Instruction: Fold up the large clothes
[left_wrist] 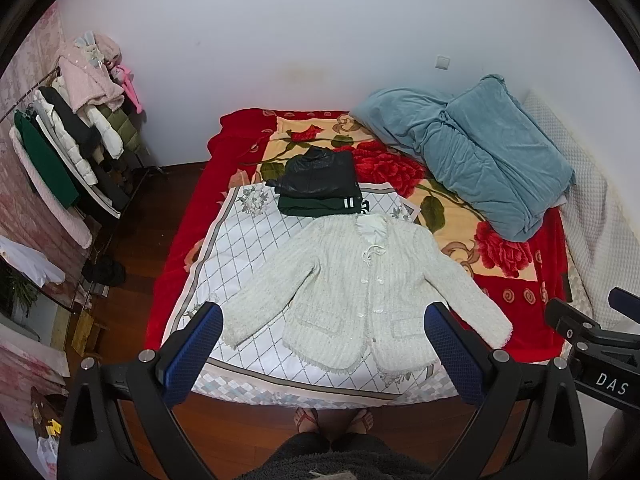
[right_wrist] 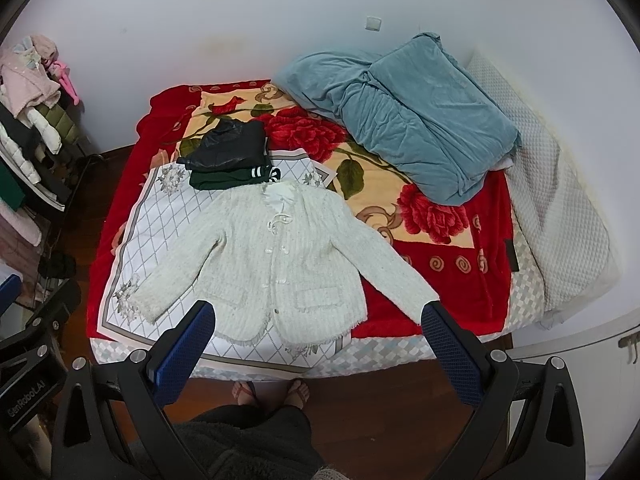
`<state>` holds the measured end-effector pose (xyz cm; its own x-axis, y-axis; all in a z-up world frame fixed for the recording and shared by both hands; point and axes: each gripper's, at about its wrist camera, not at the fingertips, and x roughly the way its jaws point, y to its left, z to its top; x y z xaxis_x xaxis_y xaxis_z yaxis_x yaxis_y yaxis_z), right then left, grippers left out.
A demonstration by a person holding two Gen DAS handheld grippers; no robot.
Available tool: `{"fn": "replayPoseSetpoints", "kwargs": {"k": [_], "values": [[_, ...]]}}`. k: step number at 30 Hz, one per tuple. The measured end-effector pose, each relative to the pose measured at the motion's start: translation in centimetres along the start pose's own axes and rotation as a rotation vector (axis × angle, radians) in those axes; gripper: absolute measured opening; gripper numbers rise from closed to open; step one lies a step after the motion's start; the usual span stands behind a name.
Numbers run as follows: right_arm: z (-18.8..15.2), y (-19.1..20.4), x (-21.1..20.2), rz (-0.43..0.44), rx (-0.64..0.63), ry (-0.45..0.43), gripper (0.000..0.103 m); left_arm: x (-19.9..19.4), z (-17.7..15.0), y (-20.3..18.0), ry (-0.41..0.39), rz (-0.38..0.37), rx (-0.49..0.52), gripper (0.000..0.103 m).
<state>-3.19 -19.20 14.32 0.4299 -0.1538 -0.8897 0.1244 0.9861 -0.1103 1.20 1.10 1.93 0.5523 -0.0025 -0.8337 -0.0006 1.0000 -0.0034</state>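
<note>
A cream knitted cardigan [left_wrist: 352,280] [right_wrist: 276,256] lies flat and face up on a white diamond-patterned cloth [left_wrist: 256,240] [right_wrist: 168,216] at the bed's near end, both sleeves spread out. Beyond its collar sits a stack of folded clothes: a black jacket [left_wrist: 320,172] [right_wrist: 232,144] on a dark green garment [left_wrist: 316,205] [right_wrist: 224,178]. My left gripper [left_wrist: 324,328] is open, held high above the cardigan's hem, nothing between its blue pads. My right gripper [right_wrist: 320,324] is open too, above the hem and right sleeve, also holding nothing.
A red floral blanket [left_wrist: 516,256] covers the bed, with a bundled blue quilt [left_wrist: 480,152] [right_wrist: 404,112] at the far right. A clothes rack [left_wrist: 72,148] full of garments stands at the left. A person's feet in sandals [left_wrist: 332,420] stand on the wood floor by the bed's edge.
</note>
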Motion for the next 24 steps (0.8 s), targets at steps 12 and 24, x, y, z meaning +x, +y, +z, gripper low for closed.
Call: {"fn": "replayPoseSetpoints", "kwargs": {"k": [12,24], "values": [[0.1,0.1,-0.2,0.001,0.0,0.002,0.103,0.0,0.4,-1.1,-0.003,0.001,0.001,0.103],[0.4,0.3,-0.6,0.0,-0.002,0.002,0.103,0.0,0.6,-1.5,-0.008,0.002,0.003,0.103]]}}
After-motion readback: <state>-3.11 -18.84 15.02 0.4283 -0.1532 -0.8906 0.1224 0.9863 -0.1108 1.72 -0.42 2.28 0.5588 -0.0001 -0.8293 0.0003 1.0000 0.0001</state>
